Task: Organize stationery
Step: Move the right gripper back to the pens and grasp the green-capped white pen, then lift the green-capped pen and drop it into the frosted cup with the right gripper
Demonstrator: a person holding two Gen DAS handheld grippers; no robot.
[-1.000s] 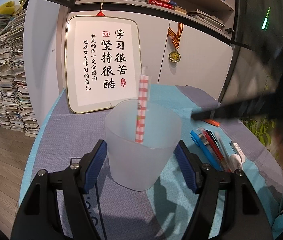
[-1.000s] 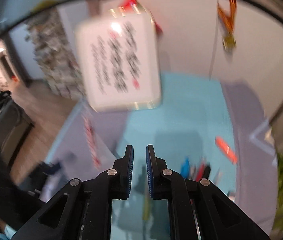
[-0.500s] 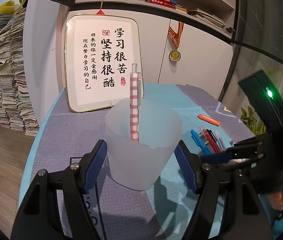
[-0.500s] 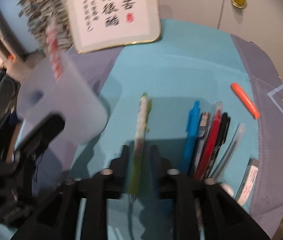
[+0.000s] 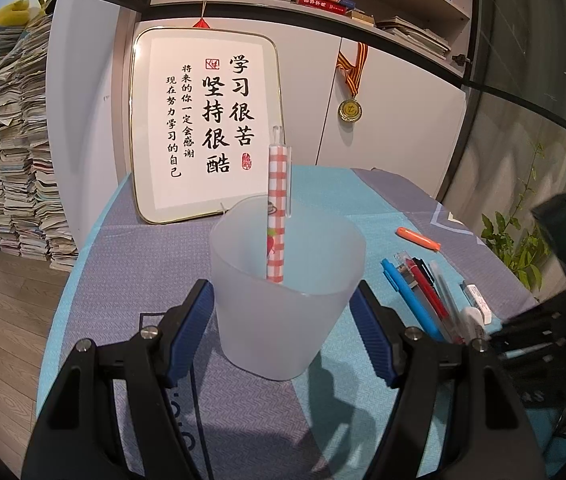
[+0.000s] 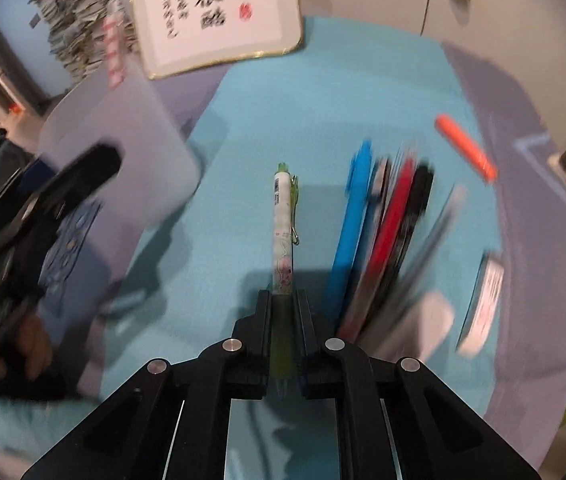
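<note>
The green pen (image 6: 283, 236) lies on the teal mat (image 6: 363, 92), left of the pen row (image 6: 383, 220), its near end clamped between the right gripper's (image 6: 283, 300) just-closed jaws. This looks like the pick-up step. The left gripper (image 5: 283, 312) grasps the cup (image 5: 283, 300), holding a checked pen (image 5: 277, 216). Next: lift, carry left, drop it in upright.
</note>
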